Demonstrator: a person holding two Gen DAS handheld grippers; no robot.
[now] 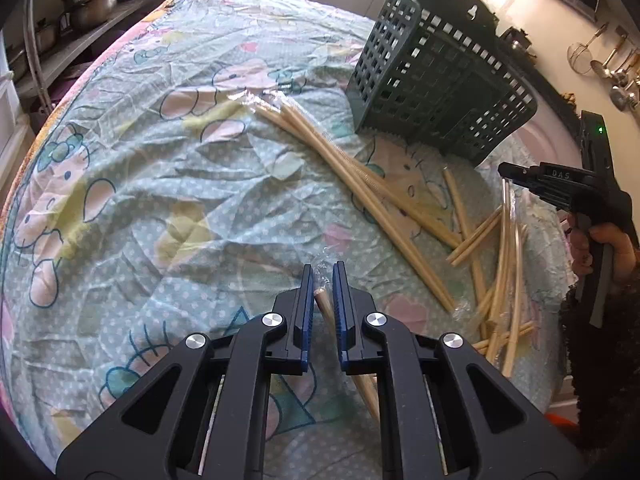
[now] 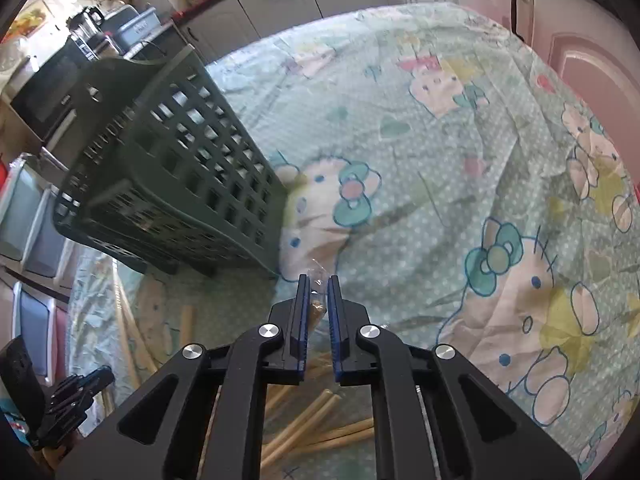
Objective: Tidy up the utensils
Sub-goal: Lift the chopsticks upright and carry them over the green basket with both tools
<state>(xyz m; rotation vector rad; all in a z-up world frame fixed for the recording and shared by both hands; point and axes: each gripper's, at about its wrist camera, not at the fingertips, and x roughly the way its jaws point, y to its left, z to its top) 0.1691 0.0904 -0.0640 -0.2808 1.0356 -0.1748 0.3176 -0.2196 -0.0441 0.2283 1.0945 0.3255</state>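
My left gripper is shut on a plastic-wrapped pair of bamboo chopsticks that runs back under the fingers. More chopsticks lie on the tablecloth: a long bundle and a loose heap to the right. A dark green slotted utensil basket lies on its side beyond them. At the right edge, my right gripper holds wrapped chopsticks hanging down over the heap. In the right wrist view my right gripper is shut on that wrapped chopstick pair, with the basket to its left.
A crinkled cartoon-print tablecloth under clear plastic covers the round table. Shelves with metal pots stand at the far left, kitchen counters and hanging ladles at the far right. A person's hand grips the right tool's handle.
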